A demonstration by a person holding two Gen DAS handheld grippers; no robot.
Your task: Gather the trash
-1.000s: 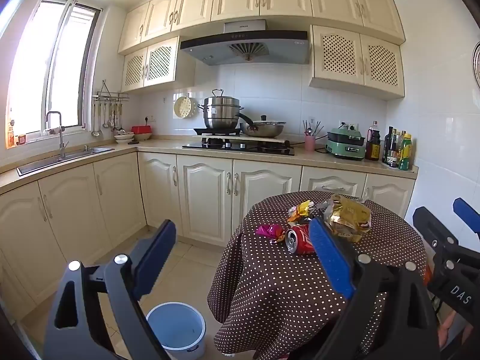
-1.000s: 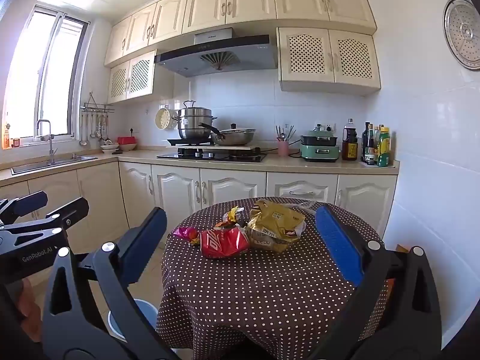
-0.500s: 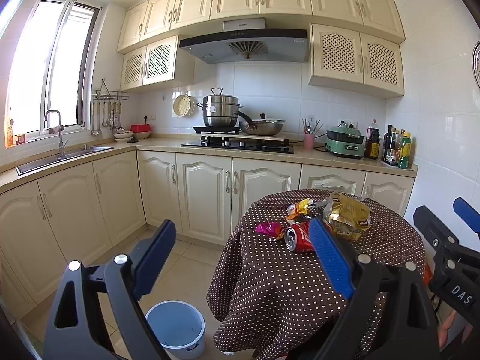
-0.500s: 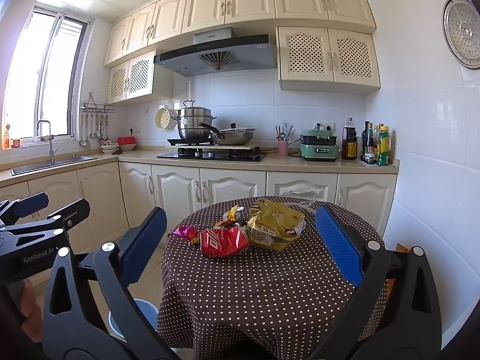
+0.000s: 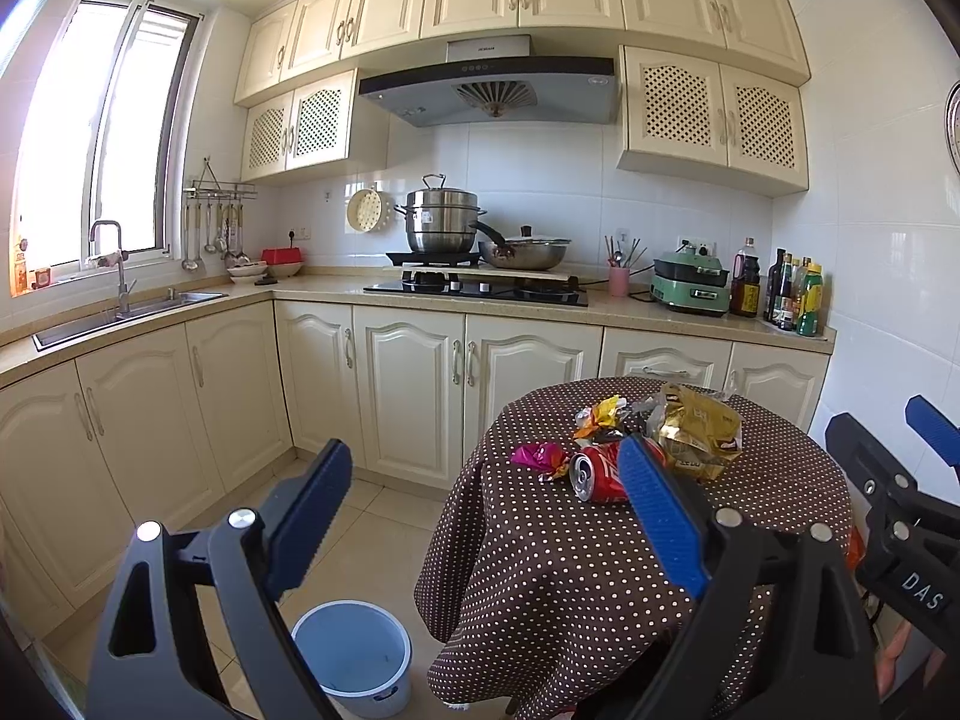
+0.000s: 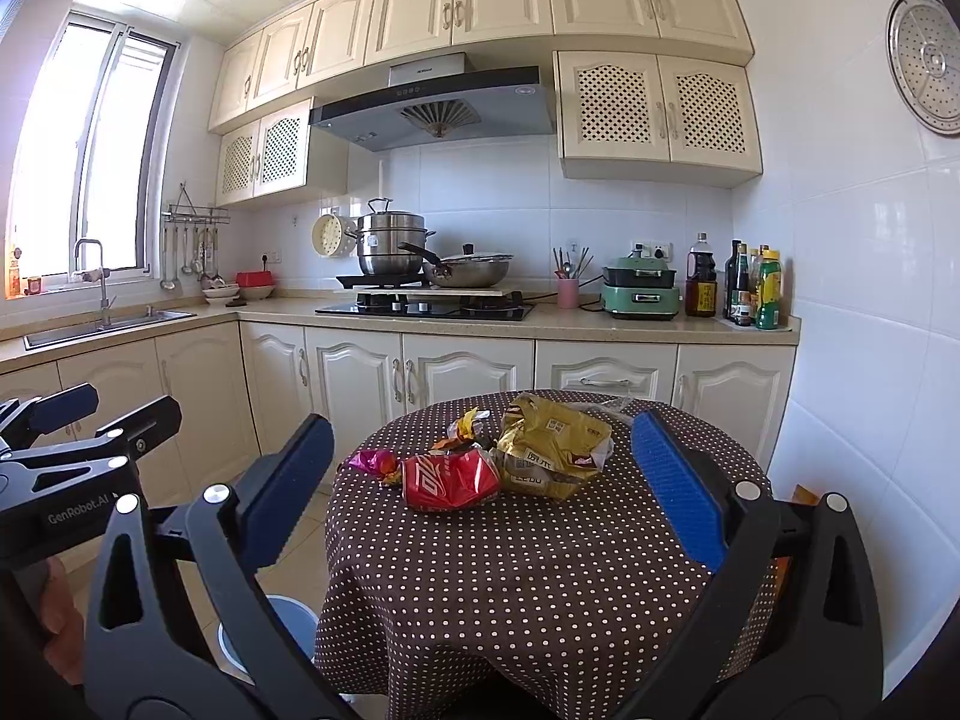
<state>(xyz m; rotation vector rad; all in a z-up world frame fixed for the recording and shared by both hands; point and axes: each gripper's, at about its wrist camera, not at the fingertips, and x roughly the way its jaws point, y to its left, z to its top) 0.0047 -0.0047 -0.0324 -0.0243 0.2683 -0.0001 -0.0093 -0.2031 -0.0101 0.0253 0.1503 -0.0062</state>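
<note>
Facing both spread grippers, left (image 5: pixel 480 516) and right (image 6: pixel 480 480), the light crushed red can (image 6: pixel 450 480) likely suits a mid-body pinch.

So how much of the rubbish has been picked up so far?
None yet, it seems. The red can, gold bag, pink wrapper and orange wrapper all lie on the table. The left gripper and right gripper are open and hold nothing. The blue bin looks empty.
</note>
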